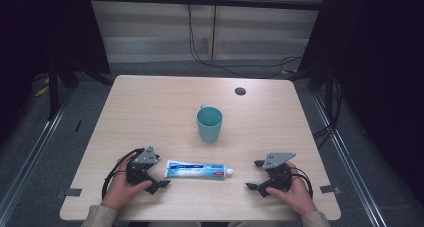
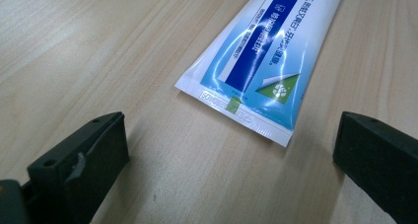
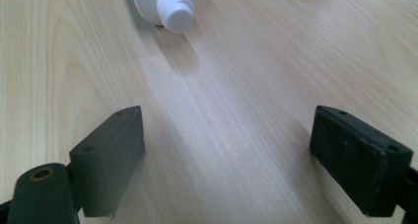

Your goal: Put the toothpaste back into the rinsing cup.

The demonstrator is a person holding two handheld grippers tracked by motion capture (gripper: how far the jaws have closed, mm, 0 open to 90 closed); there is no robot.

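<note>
Left fingers: the left gripper [image 1: 159, 173] is spread wide and empty, both black fingers [image 2: 84, 160] resting low over the bare wood at the bottom of the left gripper view.
Right fingers: the right gripper [image 1: 256, 175] is likewise parted with nothing between them; its black fingers [image 3: 111, 152] frame bare grain.
Task thing: the blue-and-white plastic toothpaste tube [image 1: 198, 169] lies flat at lower centre of the high view, between the two grippers; its crimped flat end [image 2: 241, 110] is just ahead of the left fingers, its white ribbed screw cap [image 3: 173, 11] at the top of the right gripper view, well ahead of the right fingers.
Step in hand: probably closing in on the tube from both ends.
Doing it well: the left fingers should straddle the flat tail and pinch across its thin faces; the right should move forward before closing on the round cap end.
Hands: both hold the grippers low near the bottom edge, pointing inward.
Beyond: a teal plastic mug [image 1: 209, 123] stands upright at centre of the pale wooden worktop [image 1: 150, 107].
</note>
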